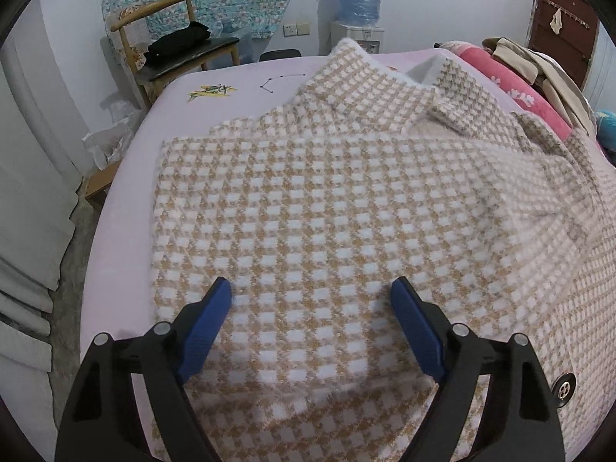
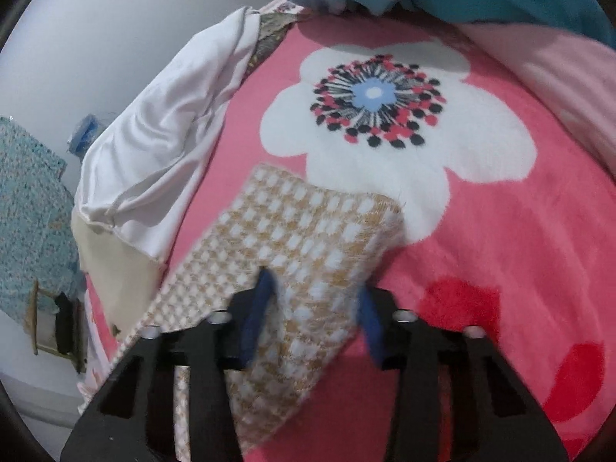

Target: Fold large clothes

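While blurred, sleeve (image 2: 308, 231) seemingly fills right gripper (image 2: 313, 292).

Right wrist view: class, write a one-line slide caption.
Right gripper closes on the checked garment's sleeve end, above a pink flowered blanket.

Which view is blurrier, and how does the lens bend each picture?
Right wrist: blurrier, the sleeve and right gripper smeared. Left wrist: sharper, mild softness on the coat. Both: fisheye, dark corners, bed edge bowed.

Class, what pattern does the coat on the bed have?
The coat has a tan-and-white houndstooth check, clearest in the left wrist view.
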`<state>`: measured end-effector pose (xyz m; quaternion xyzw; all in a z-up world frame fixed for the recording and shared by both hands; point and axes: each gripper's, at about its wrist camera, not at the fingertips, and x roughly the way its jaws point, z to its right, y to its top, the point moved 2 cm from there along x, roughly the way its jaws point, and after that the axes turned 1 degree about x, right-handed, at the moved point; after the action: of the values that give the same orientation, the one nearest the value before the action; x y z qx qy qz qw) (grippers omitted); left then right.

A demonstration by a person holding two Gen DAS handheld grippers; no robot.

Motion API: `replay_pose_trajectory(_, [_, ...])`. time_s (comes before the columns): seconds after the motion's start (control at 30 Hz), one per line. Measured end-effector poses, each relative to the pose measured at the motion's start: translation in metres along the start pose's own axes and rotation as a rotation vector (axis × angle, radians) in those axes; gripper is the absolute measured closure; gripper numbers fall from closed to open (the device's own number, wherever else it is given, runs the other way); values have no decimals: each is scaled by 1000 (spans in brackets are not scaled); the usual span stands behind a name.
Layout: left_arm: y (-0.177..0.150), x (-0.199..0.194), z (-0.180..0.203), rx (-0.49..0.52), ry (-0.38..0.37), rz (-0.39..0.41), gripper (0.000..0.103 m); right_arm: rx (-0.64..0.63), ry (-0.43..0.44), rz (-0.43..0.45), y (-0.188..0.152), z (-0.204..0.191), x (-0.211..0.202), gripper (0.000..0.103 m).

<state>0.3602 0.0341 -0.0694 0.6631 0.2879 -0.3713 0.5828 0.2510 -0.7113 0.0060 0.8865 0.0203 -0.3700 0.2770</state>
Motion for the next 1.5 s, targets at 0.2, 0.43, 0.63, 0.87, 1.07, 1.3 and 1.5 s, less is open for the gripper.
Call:
replay_pose_trajectory(0.2, [-2, 1, -1, 4, 4, 11, 20, -92, -3, 95, 3, -27, -47, 83])
replay_pose_trajectory(0.43, [-3, -6, -5, -23, -6, 11, 26, -322, 81, 251, -13, -111, -148, 84])
replay_pose_trajectory(0.63, [-8, -36, -18, -74, -46, 51, 34, -555, 236, 334, -64, -219, -228, 85])
replay_pose_trajectory(0.87, [-21, -84, -38, -111, -107, 127, 45, -804, 447, 305, -172, -332, -270, 86])
replay_pose_trajectory(1.07, [-39, -110, -59, -147, -149, 146, 45, -1059, 650, 91, -313, -401, -262, 65])
replay_pose_trajectory(1.3, [-58, -121, -73, -156, -224, 151, 45, -1226, 672, -119, -394, -396, -211, 24])
replay_pose_trajectory(1.5, [-35, -109, -70, -133, -296, 161, 45, -1044, 500, -147, -331, -349, -150, 24])
